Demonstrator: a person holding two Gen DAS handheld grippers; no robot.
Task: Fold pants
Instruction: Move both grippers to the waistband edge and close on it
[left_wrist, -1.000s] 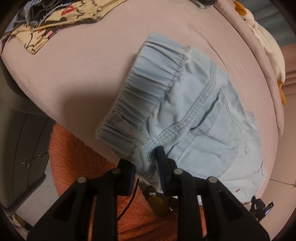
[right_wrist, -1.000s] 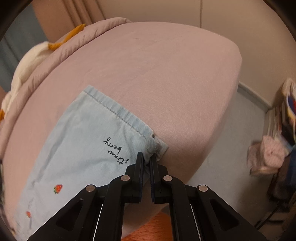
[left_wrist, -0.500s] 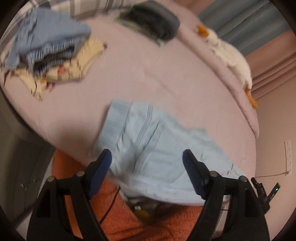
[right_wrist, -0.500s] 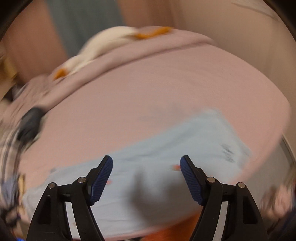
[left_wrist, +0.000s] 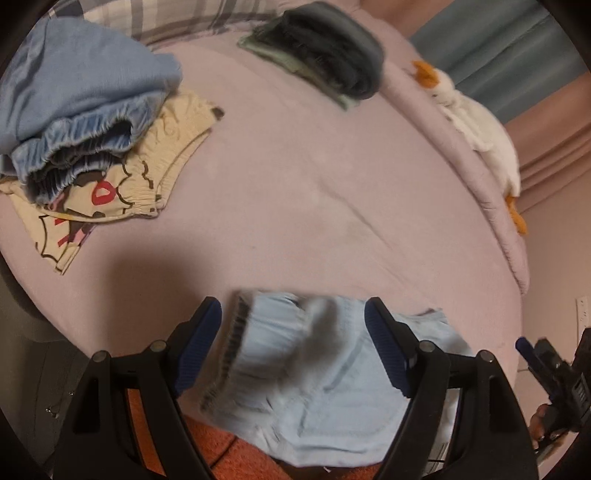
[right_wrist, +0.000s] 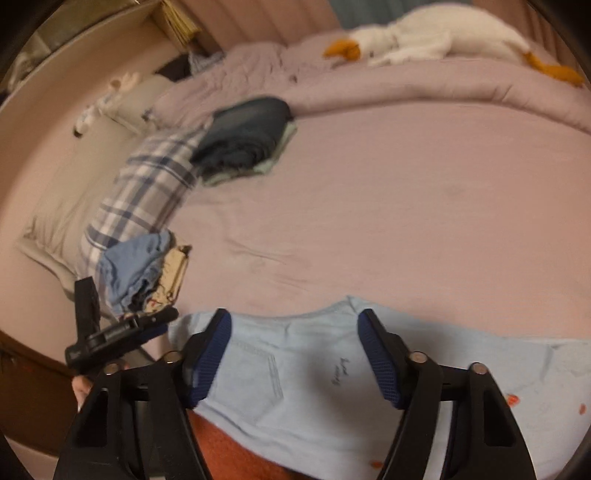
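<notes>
Light blue denim pants (left_wrist: 317, 373) lie folded at the near edge of the pink bed (left_wrist: 295, 206), their gathered waistband to the left and part of them hanging over the edge. My left gripper (left_wrist: 293, 343) hovers open above the waistband, holding nothing. In the right wrist view the same pants (right_wrist: 317, 373) show black script and small red strawberries. My right gripper (right_wrist: 293, 354) is open above them, empty. The other gripper (right_wrist: 110, 328) shows at the left of that view, and at the right edge of the left wrist view (left_wrist: 554, 373).
A pile of folded clothes (left_wrist: 81, 122) sits at the far left of the bed, a dark folded stack (left_wrist: 325, 62) at the back. A white plush goose (left_wrist: 476, 125) lies along the far edge. A plaid pillow (right_wrist: 147, 192) lies left. An orange rug (left_wrist: 229, 454) is below.
Both grippers let go of the pants, opened wide and pulled back and up. The pants now lie folded at the bed's near edge, and more of the bed is in view.
</notes>
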